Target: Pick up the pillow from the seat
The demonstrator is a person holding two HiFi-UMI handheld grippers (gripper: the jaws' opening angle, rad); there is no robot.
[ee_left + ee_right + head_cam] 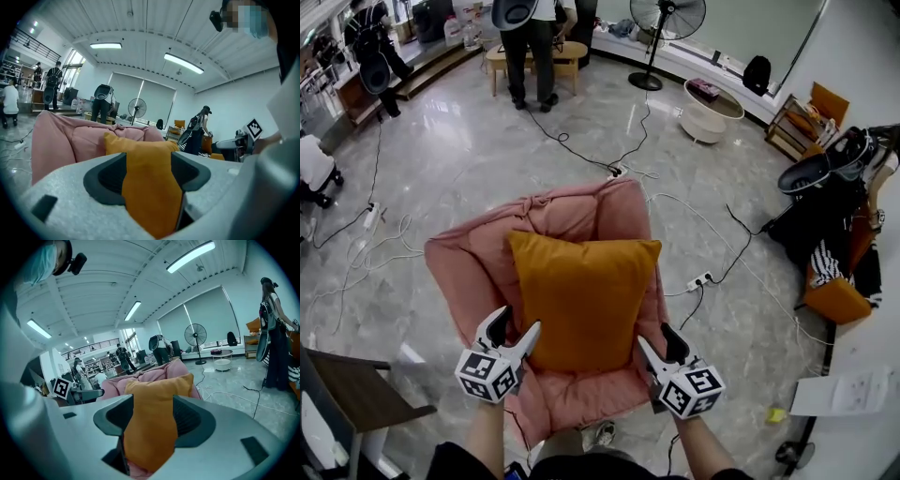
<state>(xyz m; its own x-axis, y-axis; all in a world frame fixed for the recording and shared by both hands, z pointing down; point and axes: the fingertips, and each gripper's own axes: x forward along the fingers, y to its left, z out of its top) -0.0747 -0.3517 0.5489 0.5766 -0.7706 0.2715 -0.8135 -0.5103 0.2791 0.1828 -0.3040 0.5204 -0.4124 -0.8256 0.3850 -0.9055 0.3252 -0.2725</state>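
Glossy grey floor (pixel 487 150), pink seat (pixel 464 267) in the middle — the orange pillow (pixel 581 295) lies on it. Left gripper (pixel 517 323) pinches its near-left corner, right gripper (pixel 656 337) clamps the near-right — fabric between both jaws.

The pillow (pixel 581 295) is covering the middle of the pink seat (pixel 464 267), and its two near corners are disappearing between the jaws of the left gripper (pixel 517 323) and the right gripper (pixel 654 337). A standing person (pixel 530 56) is getting cut off at the waist by the head view's top edge. A piece of dark wooden furniture (pixel 356 384) is running off the left edge.
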